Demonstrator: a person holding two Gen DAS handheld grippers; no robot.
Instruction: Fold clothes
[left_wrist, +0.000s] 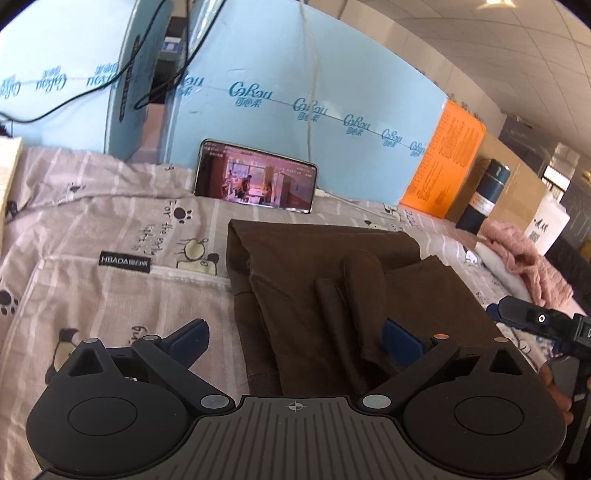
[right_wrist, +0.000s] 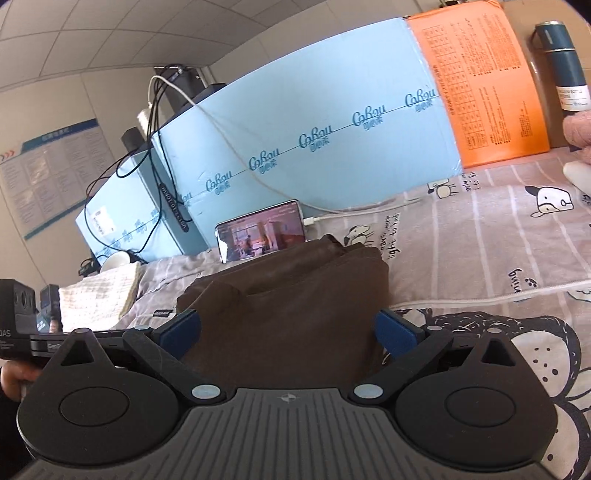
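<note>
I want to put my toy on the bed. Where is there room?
Bare sheet lies left of the brown garment, before the phone. More lies right of the brown garment. The far right is crowded: pink knit, dark bottle.

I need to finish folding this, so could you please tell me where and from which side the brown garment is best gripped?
Probably take the brown garment at its near edge, coming in low from the person's side. That edge lies closest to both open grippers, left and right, and the far end sits close to the propped phone. Pinching the near layers would let them lift away from the patterned sheet.
</note>
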